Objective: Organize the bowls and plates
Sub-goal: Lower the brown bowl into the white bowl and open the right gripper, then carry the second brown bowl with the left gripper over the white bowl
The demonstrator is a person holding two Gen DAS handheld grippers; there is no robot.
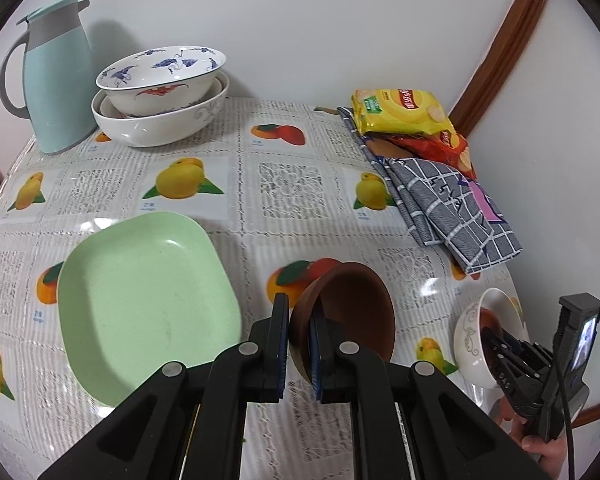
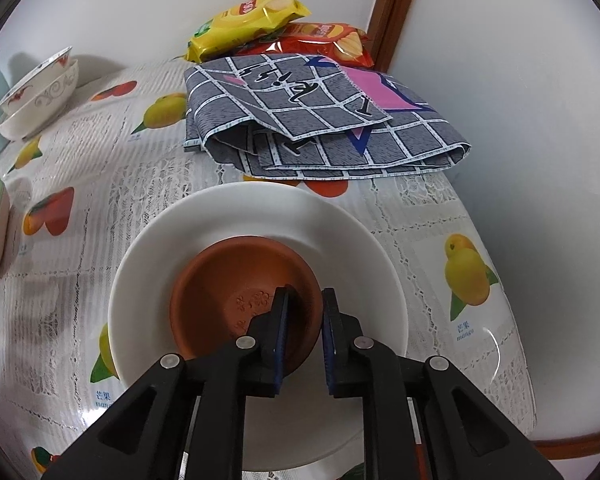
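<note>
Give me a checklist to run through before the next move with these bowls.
1. Left gripper, jaws shut on the dark brown bowl at its rim: ok.
2. Green plate empty: ok.
3. Right gripper, jaws apart, astride the terracotta bowl rim, with a gap at one pad: ok.
4. Terracotta bowl nested inside the white bowl: ok.
5. White bowl sitting flat on the table: cannot tell.

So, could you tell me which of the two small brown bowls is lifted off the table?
The small brown bowl clamped in the left gripper; the other sits inside the white bowl.
</note>
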